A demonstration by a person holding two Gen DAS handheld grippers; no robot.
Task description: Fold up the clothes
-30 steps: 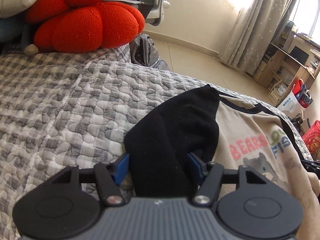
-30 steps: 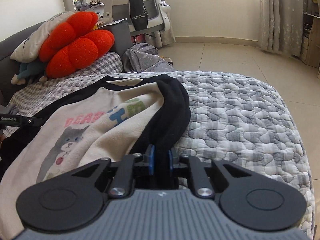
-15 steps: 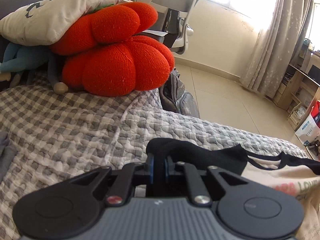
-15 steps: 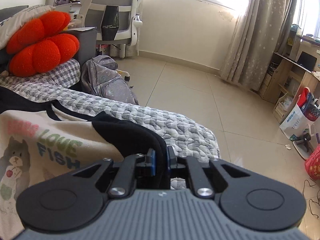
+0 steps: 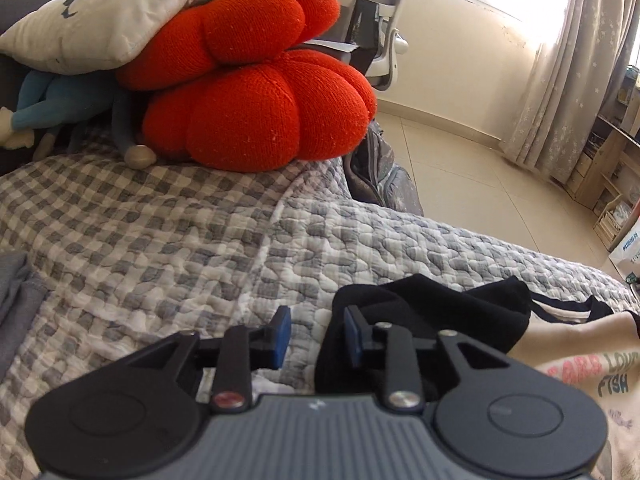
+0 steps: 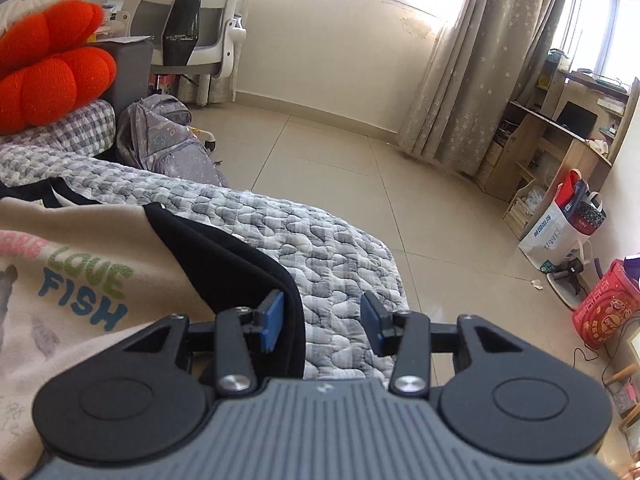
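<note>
On the quilted bed (image 5: 200, 240), both sleeves look folded onto the cream shirt (image 6: 80, 320), left claw (image 5: 316, 334) and right claw (image 6: 322, 320) opening empty, body still unfolded.

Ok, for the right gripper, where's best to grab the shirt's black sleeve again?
Take the black sleeve at its outer folded edge, which lies just inside the right gripper, whose jaws are opening. Come in from the bed-edge side, low over the quilt; that edge is raised and free.

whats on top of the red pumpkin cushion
A cream pillow with dark lettering lies slanted over the red cushion, covering its upper left side. Beside and under the pillow's edge, a blue soft toy shows partly; the rest of it is covered.
</note>
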